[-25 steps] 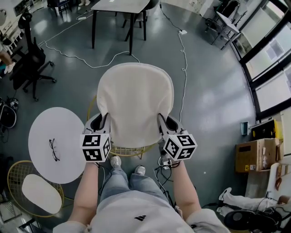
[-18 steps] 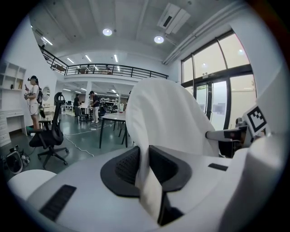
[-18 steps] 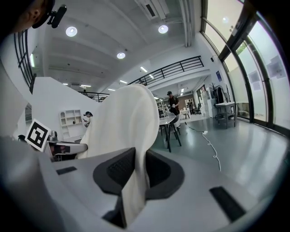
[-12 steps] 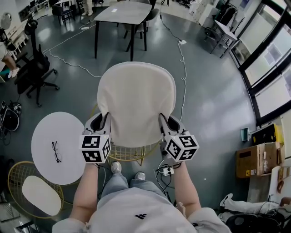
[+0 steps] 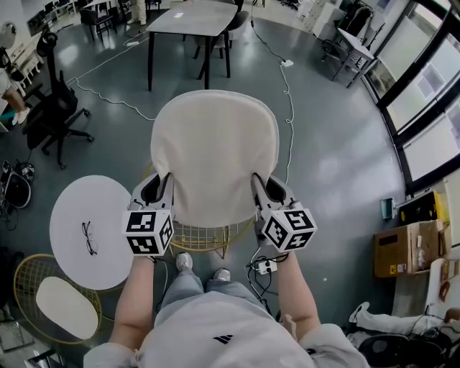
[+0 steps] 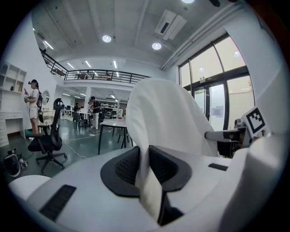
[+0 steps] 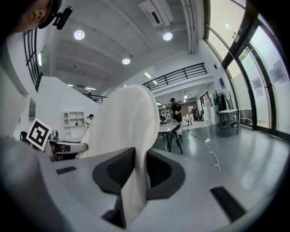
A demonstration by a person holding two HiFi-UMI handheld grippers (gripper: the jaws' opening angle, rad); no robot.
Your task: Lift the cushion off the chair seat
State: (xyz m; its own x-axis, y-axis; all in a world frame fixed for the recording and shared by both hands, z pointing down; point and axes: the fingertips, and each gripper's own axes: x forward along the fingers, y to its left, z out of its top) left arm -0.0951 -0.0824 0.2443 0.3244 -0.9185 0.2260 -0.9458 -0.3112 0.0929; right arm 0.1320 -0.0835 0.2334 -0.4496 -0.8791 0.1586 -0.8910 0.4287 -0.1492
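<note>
Cushion [image 5: 214, 154] is cream and rounded, held by its two near corners over the gold wire chair [image 5: 205, 237]. Only the chair's front rim shows under the cushion's near edge. Can't tell from above whether the far end is clear of the seat.

Left hand-held gripper [image 5: 159, 190]: jaws narrow and clamped on the cushion's left edge. In the left gripper view the fabric runs straight between the black pads [image 6: 129, 165], with both pads on it.

Right hand-held gripper [image 5: 262, 190]: same grip on the right edge. In the right gripper view the cushion edge sits pinched between its pads [image 7: 118, 170]. Its jaws have just been opening a touch, with fabric between them and pads in contact.

Both grippers sit about level with each other, marker cubes toward the person. The cushion spans the gap between them and reaches away from the person.

Round white surface [image 5: 108, 215] is left of the chair with glasses [image 5: 88, 237] on it. A second wire chair [image 5: 25, 277] with its own cushion is at lower left. A dark table [image 5: 190, 18] and a white cable [image 5: 290, 93] on the floor lie beyond.
</note>
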